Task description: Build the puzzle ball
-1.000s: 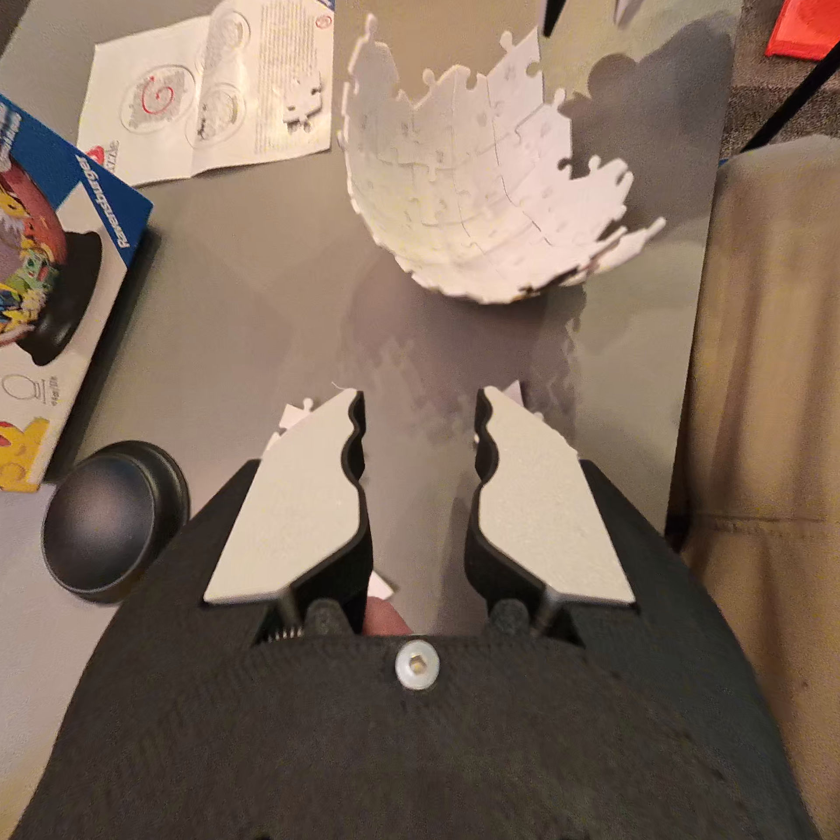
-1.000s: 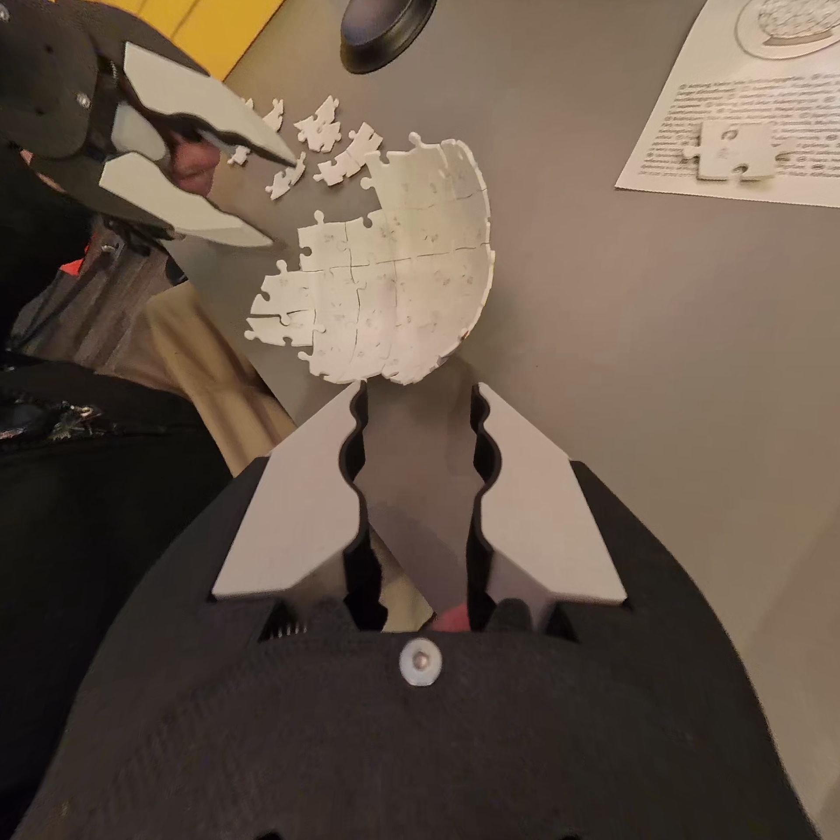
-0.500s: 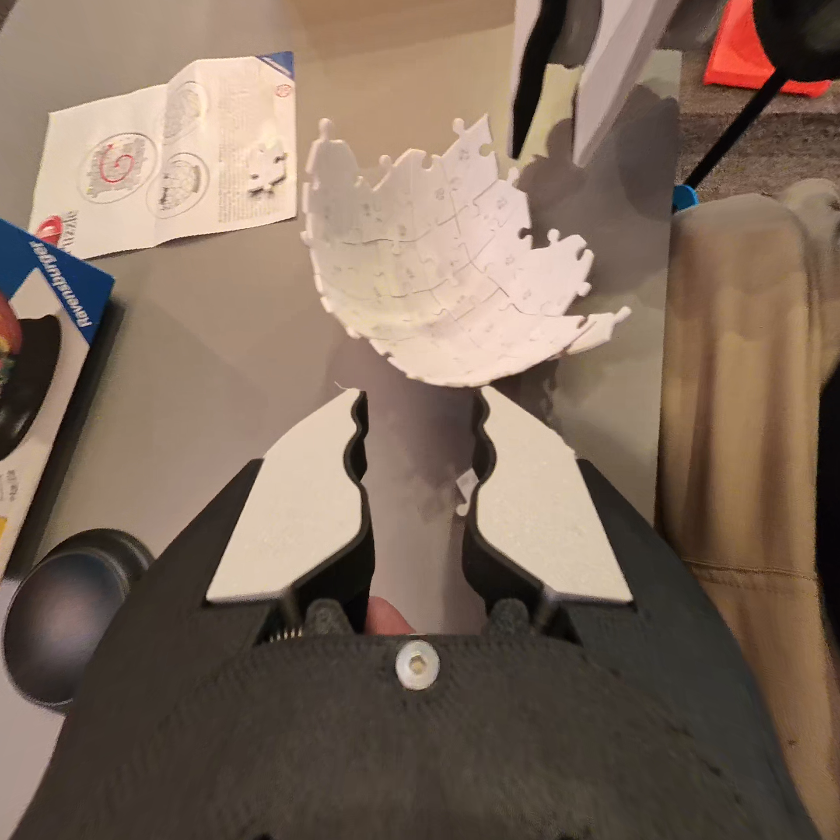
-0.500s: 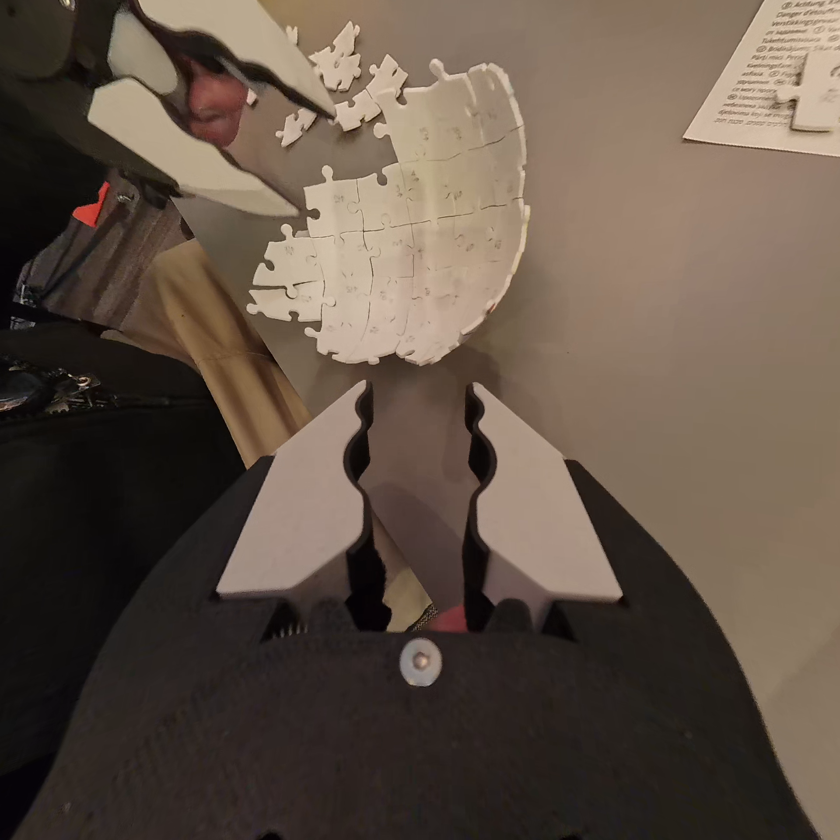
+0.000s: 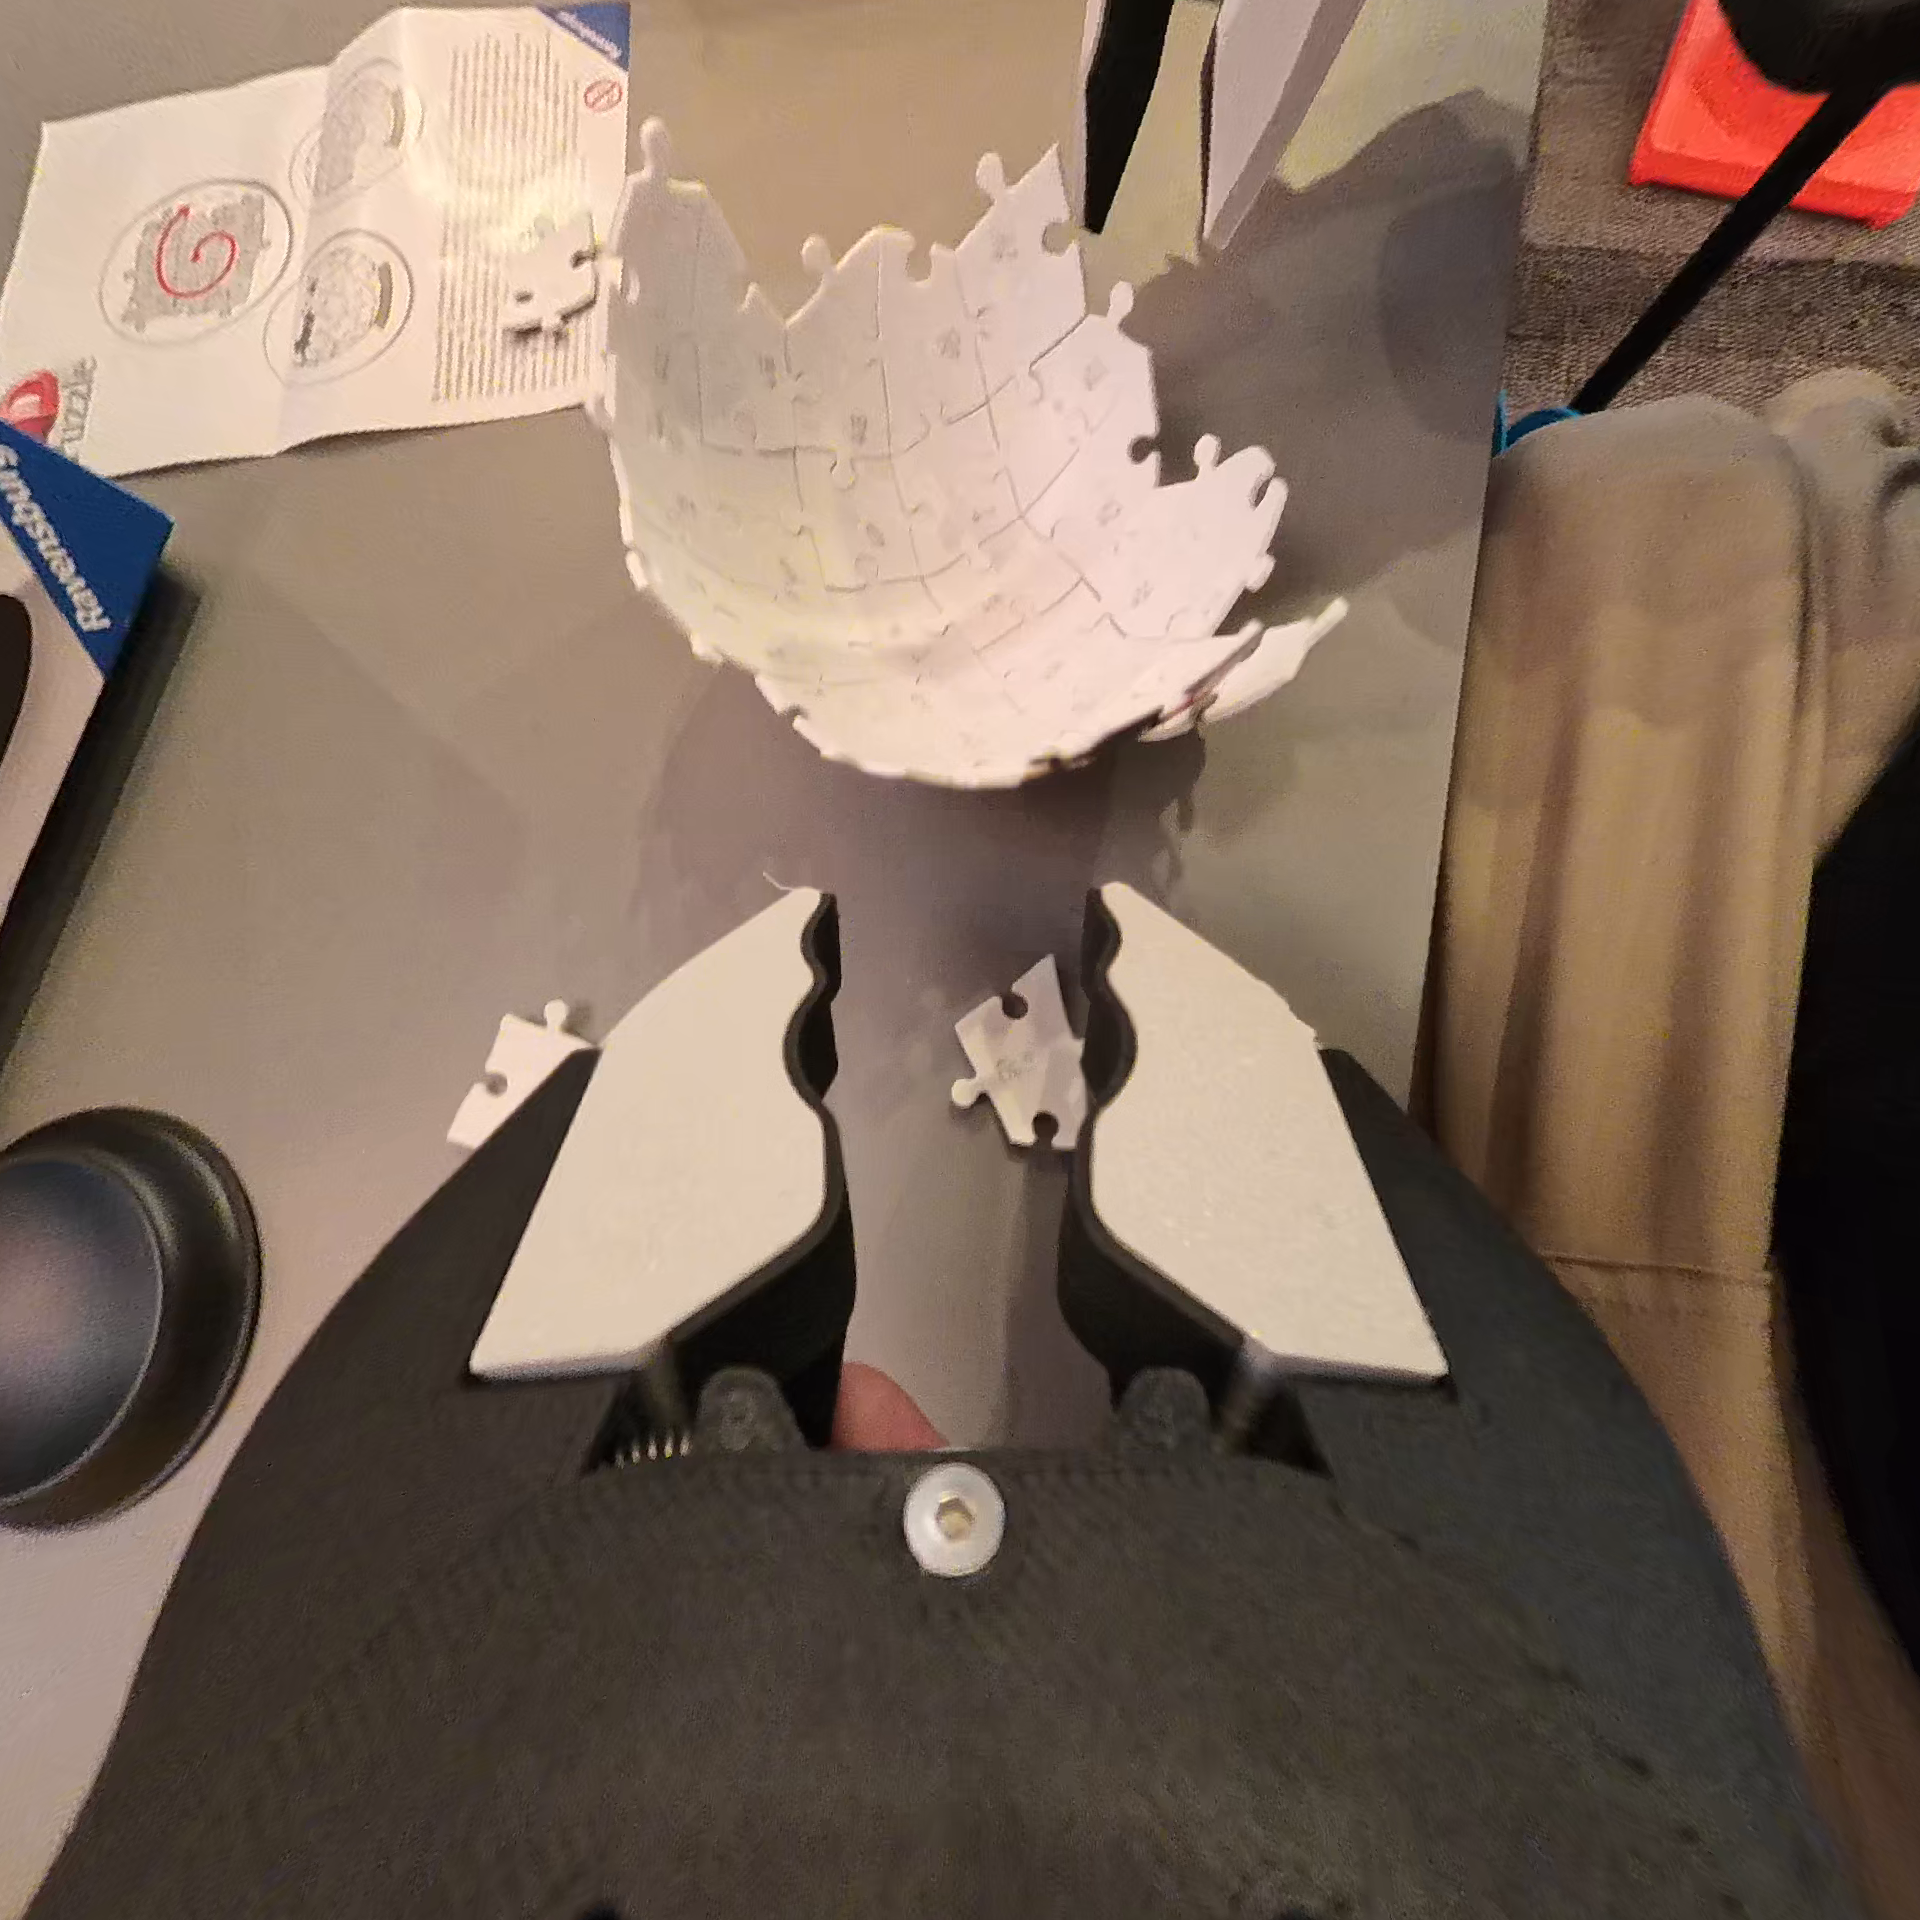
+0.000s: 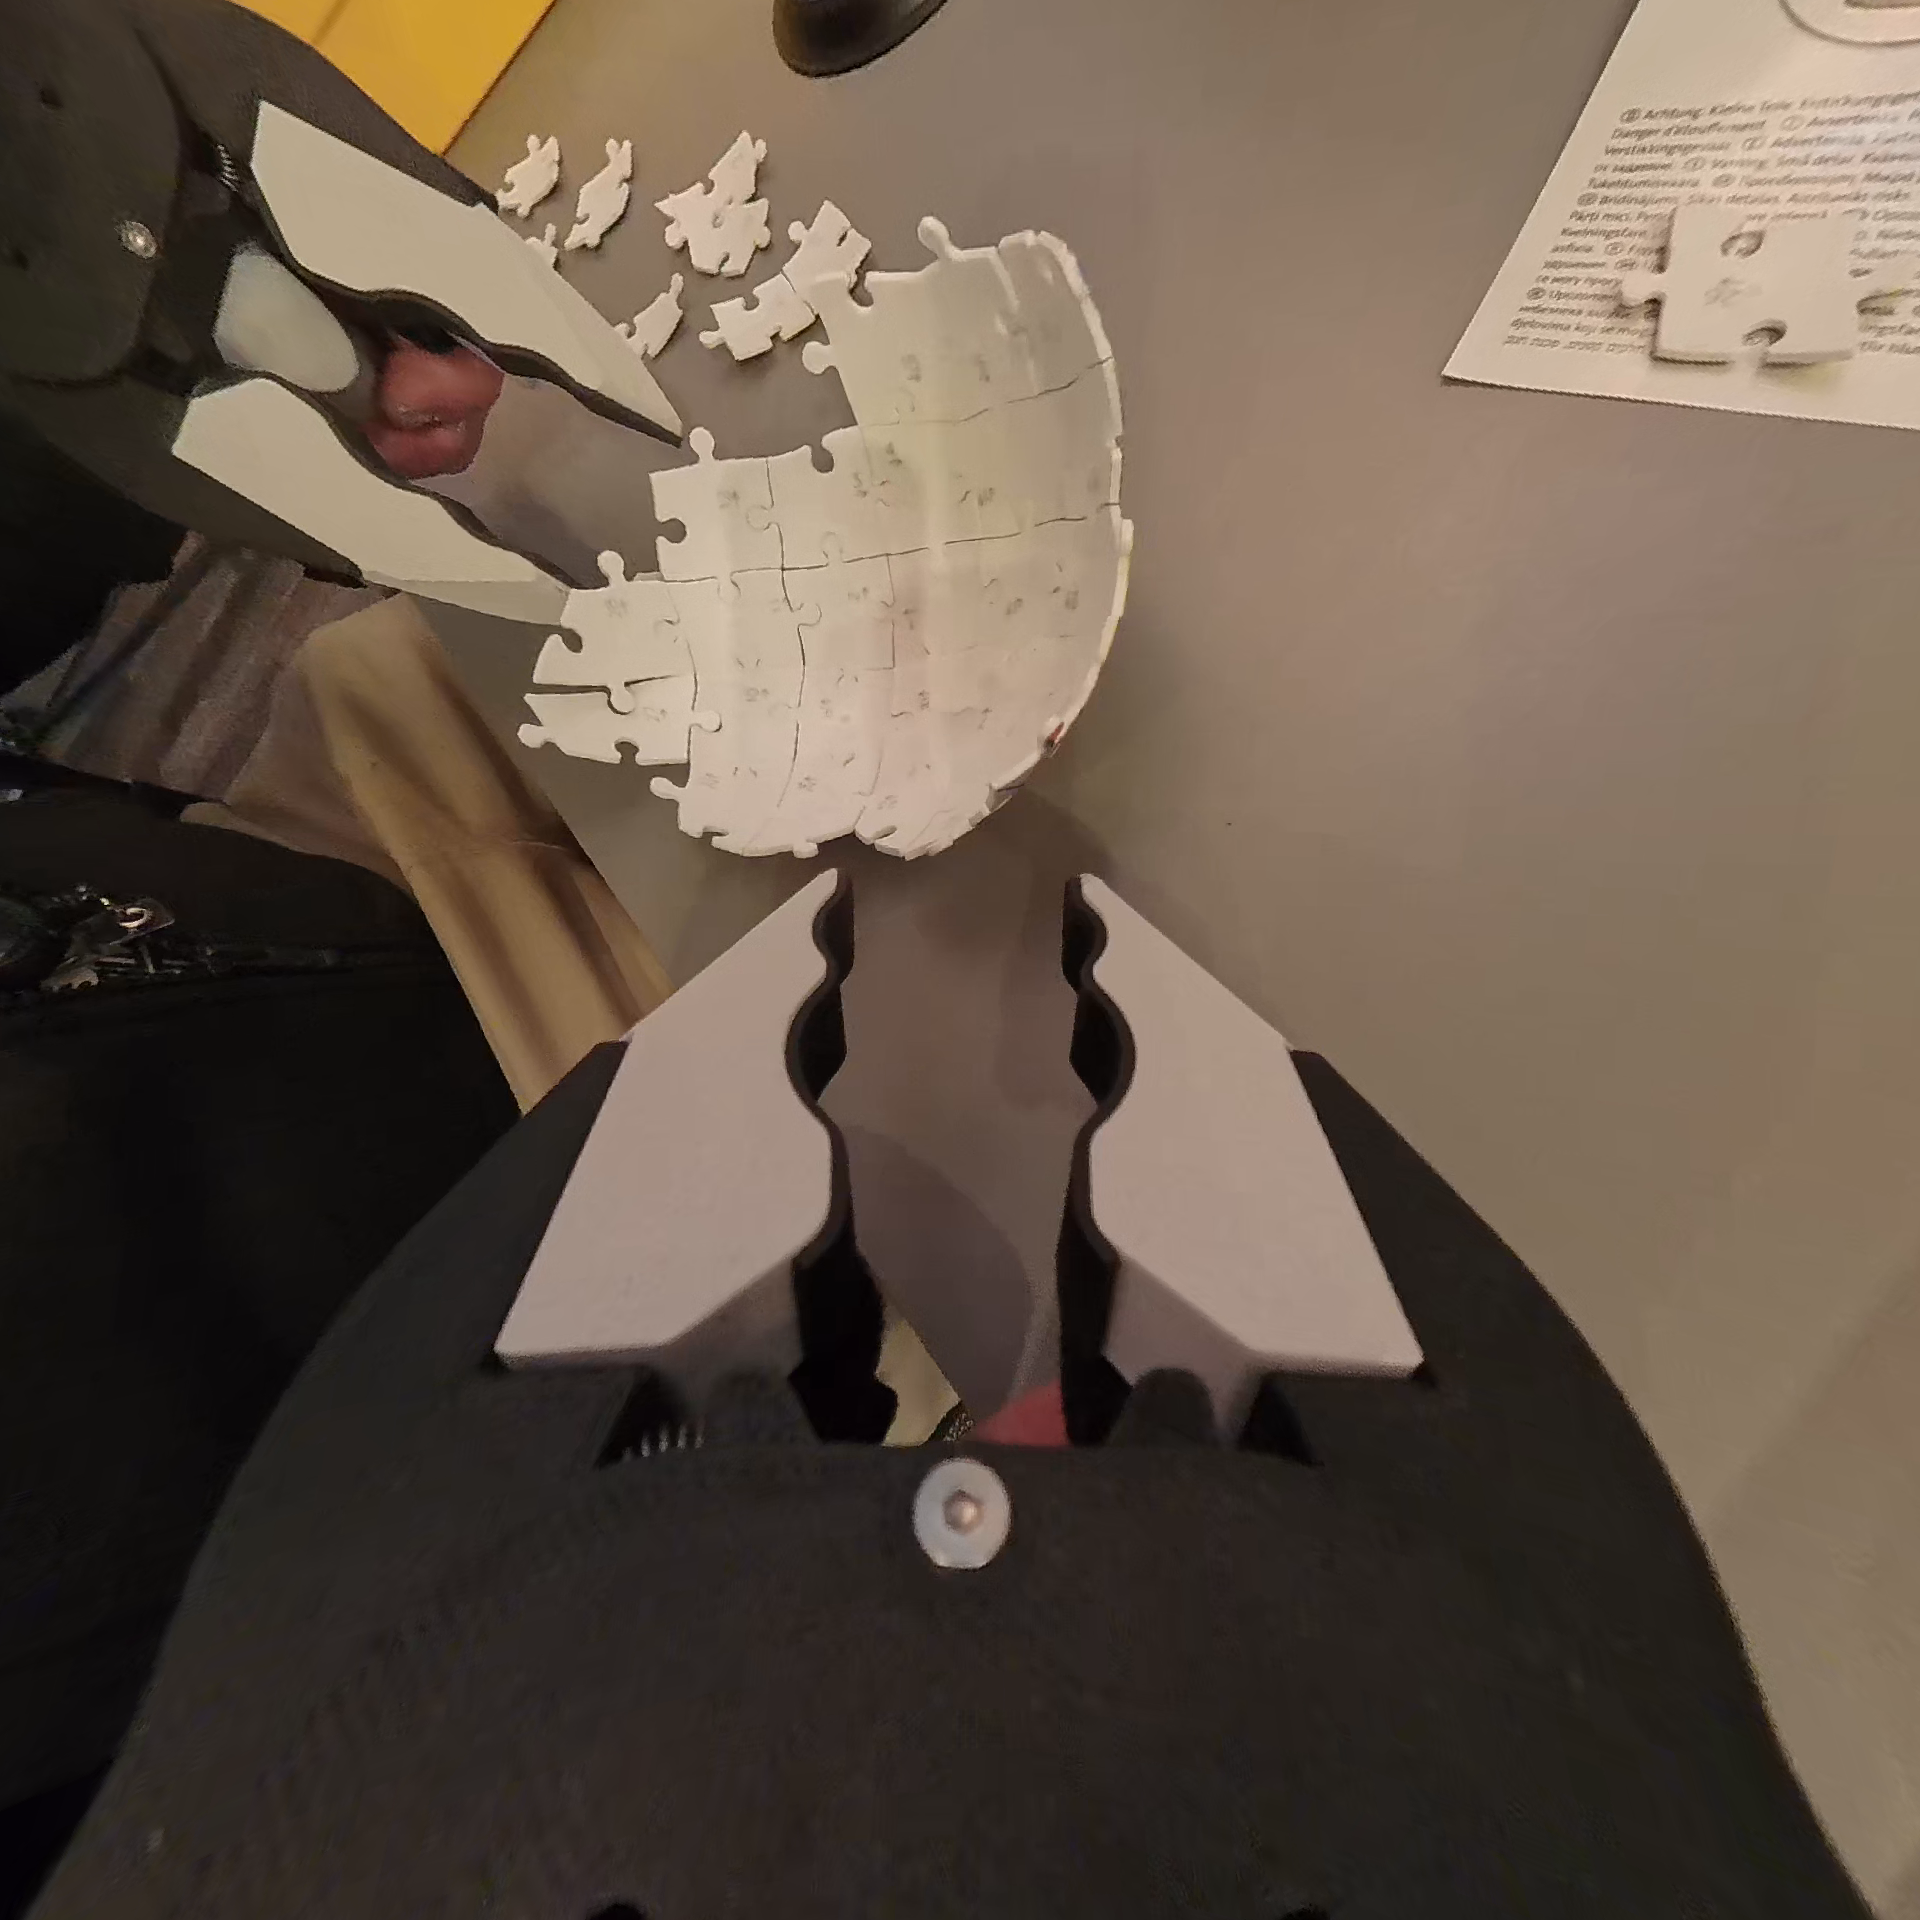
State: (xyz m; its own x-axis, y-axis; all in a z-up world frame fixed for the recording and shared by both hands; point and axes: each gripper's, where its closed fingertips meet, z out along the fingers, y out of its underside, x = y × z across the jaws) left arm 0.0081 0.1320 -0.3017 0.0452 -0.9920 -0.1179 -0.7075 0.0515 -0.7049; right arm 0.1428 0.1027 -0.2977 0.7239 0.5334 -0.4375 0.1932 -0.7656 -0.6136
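Observation:
The part-built puzzle ball [image 5: 935,499] is a white bowl of joined pieces standing on the grey table [image 5: 416,727], inside face showing. My left gripper [image 5: 956,904] is open and empty, just short of the bowl's near edge. Loose white pieces lie by its fingers [image 5: 1018,1060] and at the left [image 5: 514,1070]. In the right wrist view my right gripper [image 6: 956,894] is open and empty, close to the bowl [image 6: 883,582]. The left gripper [image 6: 629,509] shows there with its tips at the bowl's jagged left rim. Several loose pieces [image 6: 727,218] lie beyond.
An instruction sheet [image 5: 260,229] with one piece on it [image 5: 551,270] lies at the far left. The puzzle box [image 5: 62,582] and a black round stand [image 5: 94,1299] are at the left. Beige cloth [image 5: 1621,831] runs along the table's right edge. An orange object [image 5: 1766,135] sits beyond. Spacing between my two grippers at the tips: around 15 centimeters. About 7 centimeters separates my right fingertips from the bowl [image 6: 883,582].
The right gripper has come into the left wrist view beyond the bowl. The left gripper's tips have come up to the bowl's rim. Both grippers stay open.

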